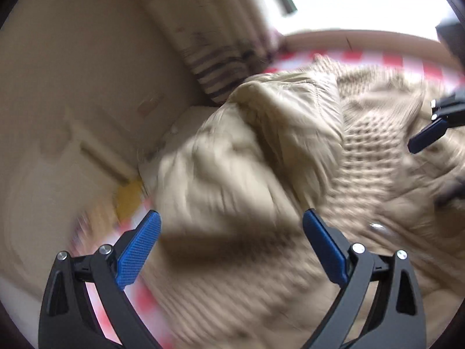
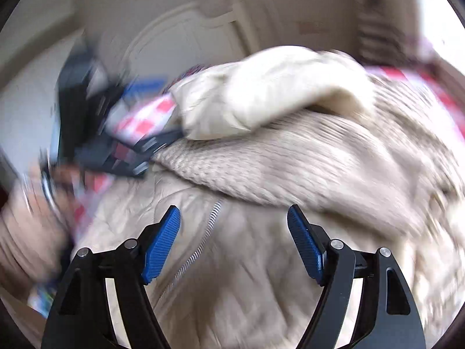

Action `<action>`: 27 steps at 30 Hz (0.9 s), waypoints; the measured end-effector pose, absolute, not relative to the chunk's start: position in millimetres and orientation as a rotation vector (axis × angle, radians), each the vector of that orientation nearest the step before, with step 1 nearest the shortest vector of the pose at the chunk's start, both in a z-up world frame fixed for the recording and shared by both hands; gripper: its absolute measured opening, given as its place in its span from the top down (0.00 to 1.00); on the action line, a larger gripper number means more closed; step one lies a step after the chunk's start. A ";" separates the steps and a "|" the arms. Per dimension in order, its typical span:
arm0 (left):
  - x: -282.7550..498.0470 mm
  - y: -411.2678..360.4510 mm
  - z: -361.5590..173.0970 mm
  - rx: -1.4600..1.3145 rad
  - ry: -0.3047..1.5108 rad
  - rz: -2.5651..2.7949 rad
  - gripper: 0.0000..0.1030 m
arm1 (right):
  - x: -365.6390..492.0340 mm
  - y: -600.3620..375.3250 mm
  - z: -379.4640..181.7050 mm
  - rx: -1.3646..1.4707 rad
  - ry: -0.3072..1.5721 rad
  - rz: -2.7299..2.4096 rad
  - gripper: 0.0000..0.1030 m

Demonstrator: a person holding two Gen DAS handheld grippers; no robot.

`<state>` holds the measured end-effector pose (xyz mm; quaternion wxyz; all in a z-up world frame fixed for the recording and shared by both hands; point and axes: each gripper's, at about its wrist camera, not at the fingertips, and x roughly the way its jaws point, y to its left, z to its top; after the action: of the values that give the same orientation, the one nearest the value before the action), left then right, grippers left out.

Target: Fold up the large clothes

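Both sets of tongs, left (image 1: 231,228) and right (image 2: 234,222), are spread wide with nothing in them, right above the beige jacket (image 1: 290,151). It's bunched on the red-checked surface (image 1: 363,58), zipper (image 2: 200,247) showing, so folding looks barely begun. Cream wall (image 1: 72,72) and bright window (image 1: 363,0) behind, all blurry.
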<state>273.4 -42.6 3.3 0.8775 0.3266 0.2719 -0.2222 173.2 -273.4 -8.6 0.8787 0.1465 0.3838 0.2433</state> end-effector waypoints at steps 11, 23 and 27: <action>291.3 113.0 0.9 -0.571 0.883 -0.434 0.02 | 253.7 -360.5 7.1 0.963 0.766 0.337 0.15; 369.5 83.0 13.8 -0.705 1.043 -0.331 0.02 | 314.4 -330.4 -23.4 1.136 0.875 0.291 0.15; 389.4 59.5 19.0 -0.673 1.043 -0.252 0.02 | 334.7 -322.9 -21.6 1.077 0.859 0.276 0.15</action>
<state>389.4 59.5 19.0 0.8062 -0.3145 0.4872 -0.1176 334.7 -322.9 -21.6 0.7632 0.4954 0.3949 0.1269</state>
